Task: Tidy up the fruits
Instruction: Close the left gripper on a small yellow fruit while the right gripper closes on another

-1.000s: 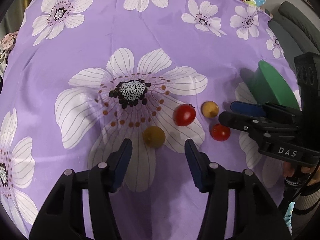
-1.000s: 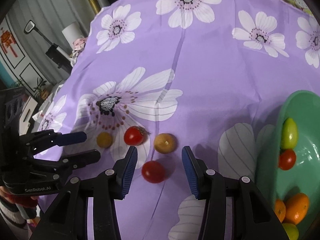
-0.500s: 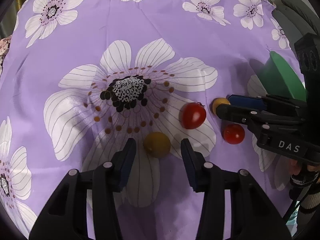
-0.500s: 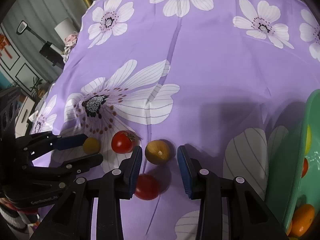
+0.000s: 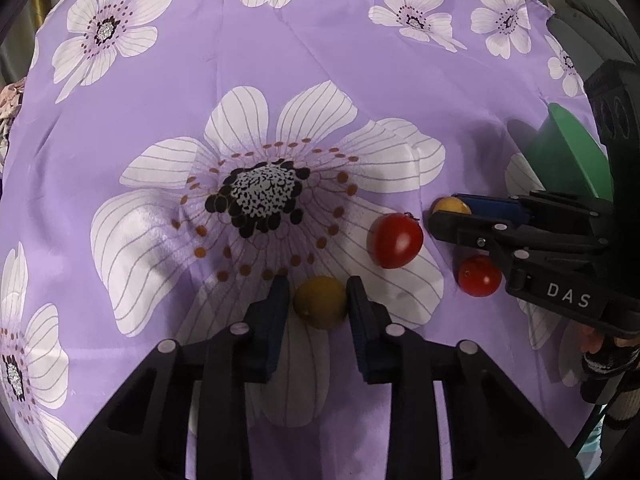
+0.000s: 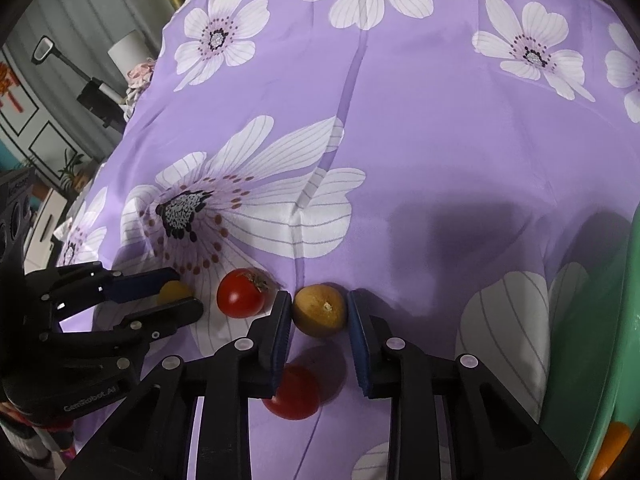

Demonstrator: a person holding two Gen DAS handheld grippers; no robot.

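Observation:
In the left wrist view my left gripper (image 5: 316, 292) has an olive-yellow fruit (image 5: 320, 306) between its blue pads. Its jaws are closing and the pads press both sides of the fruit. In the right wrist view my right gripper (image 6: 320, 302) is likewise closing, its pads pressed on a tan-yellow fruit (image 6: 320, 314). Both fruits rest on the purple flowered cloth (image 5: 248, 80). A large red tomato (image 5: 395, 240) lies between the two grippers. A smaller red tomato (image 6: 294, 394) lies under my right gripper's fingers (image 6: 276, 336).
A green bowl (image 6: 628, 320) stands at the right edge, with an orange fruit (image 6: 612, 440) inside. From the left wrist view the bowl (image 5: 572, 152) sits behind my right gripper (image 5: 446, 212). Beyond the cloth's far left edge stand room furniture and a lamp (image 6: 124, 50).
Both grippers sank toward the cloth and their jaws narrowed from wide apart until the pads touch a yellow fruit each. The tomatoes have not moved.

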